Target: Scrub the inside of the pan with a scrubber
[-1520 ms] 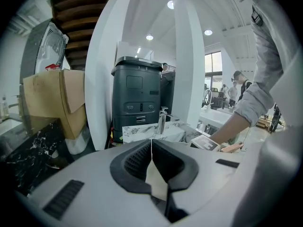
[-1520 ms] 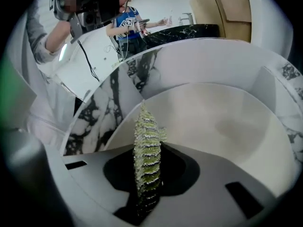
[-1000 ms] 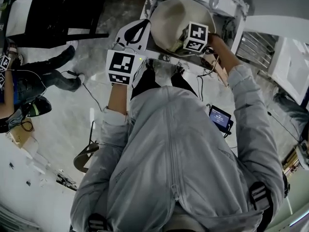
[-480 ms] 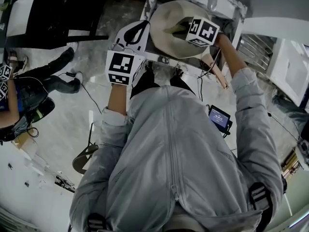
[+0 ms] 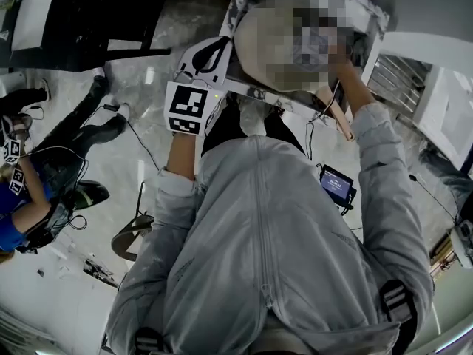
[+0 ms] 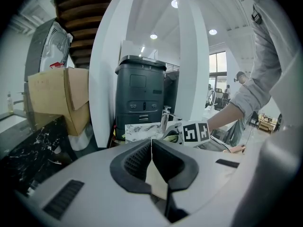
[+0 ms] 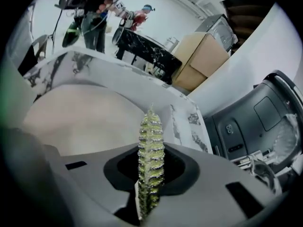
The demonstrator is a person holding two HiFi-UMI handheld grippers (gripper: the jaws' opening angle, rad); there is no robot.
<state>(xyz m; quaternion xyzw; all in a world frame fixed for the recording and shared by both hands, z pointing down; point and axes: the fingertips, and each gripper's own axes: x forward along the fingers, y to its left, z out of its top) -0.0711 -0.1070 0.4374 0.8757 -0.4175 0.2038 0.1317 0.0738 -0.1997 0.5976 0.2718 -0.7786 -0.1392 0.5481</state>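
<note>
The pan (image 7: 80, 115) sits tilted in the hollow of the marbled worktop (image 7: 185, 119), right in front of the person, its pale inside turned toward the right gripper view; in the head view a mosaic patch covers most of it.

The step in hand looks to be the scrubbing itself. To do it well I'd press the flat of the scrubber (image 7: 151, 136) onto the pan's floor rather than its thin edge, which is what points at the pan now; work in overlapping circles from the middle out to the wall; let the other hand brace the pan so it doesn't swing under the strokes; ease off near the rim so the pad doesn't catch and get dragged out of the grip.

The right tongs (image 7: 150, 171) are clamped tight on the green scrubber, which stands up between the jaws on edge; from here I can't tell whether its tip touches the pan. The left tongs (image 6: 151, 148) are closed as well, with a thin beige piece pinched between the pads; by its colour and place I take it for the pan's edge, steadying it.
</note>
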